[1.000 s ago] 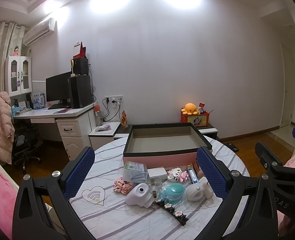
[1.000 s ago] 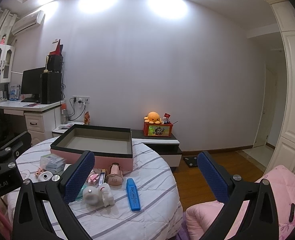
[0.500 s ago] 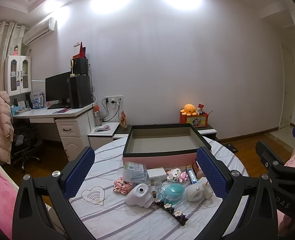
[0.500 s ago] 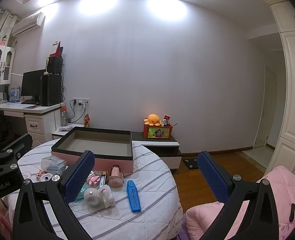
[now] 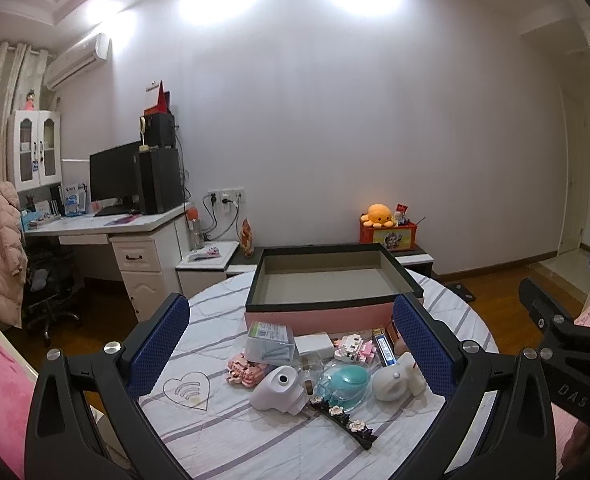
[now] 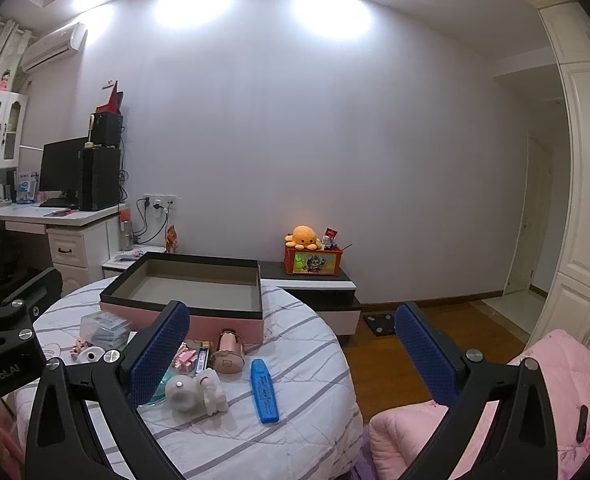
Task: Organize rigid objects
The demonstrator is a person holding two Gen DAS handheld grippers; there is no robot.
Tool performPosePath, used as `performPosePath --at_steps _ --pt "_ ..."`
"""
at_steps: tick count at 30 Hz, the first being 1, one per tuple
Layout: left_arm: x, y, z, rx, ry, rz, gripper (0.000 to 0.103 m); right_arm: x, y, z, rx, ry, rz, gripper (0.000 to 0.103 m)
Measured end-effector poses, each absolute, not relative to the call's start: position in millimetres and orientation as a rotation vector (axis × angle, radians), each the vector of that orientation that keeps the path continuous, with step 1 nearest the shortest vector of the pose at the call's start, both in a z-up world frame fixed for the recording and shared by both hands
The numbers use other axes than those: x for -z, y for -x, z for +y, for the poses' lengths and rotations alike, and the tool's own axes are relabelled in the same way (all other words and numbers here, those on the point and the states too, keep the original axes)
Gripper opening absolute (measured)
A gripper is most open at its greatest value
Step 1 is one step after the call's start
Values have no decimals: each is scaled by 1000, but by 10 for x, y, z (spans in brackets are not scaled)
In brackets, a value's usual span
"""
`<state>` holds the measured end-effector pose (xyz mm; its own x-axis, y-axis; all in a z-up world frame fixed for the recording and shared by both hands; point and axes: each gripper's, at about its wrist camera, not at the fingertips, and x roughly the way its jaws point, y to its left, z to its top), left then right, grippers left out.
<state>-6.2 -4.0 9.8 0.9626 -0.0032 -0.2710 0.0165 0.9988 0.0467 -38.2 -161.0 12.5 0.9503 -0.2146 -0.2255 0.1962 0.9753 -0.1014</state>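
Currently both grippers, left gripper (image 5: pixel 291 344) and right gripper (image 6: pixel 291 354), spread wide, empty; clutter (image 5: pixel 319 364) bunched before empty box (image 5: pixel 331 280); crowding, possibly overlapping, risks knocking neighbours off table

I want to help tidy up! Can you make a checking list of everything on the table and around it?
Surface: round table, striped cloth.
Job's things: open pink box, nothing in it; blue highlighter, white toy, teal case, hair clip lie in front.
Clutter: small items bunched together.
Grippers: left gripper and right gripper open, holding nothing.
Cables: plugged into wall socket.
Surroundings: desk, orange plush.
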Motion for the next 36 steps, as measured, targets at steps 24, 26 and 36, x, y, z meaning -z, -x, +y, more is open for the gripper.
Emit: performPosePath --at_steps 24,26,36 --pt "580 -238 50 28 -83 593 103 398 47 -1652 158 85 548 103" --pt "638 -260 87 34 -74 605 103 455 10 -1649 146 83 566 103" --pt "794 -530 196 -7 -61 681 103 663 -226 -1663 131 72 646 103"
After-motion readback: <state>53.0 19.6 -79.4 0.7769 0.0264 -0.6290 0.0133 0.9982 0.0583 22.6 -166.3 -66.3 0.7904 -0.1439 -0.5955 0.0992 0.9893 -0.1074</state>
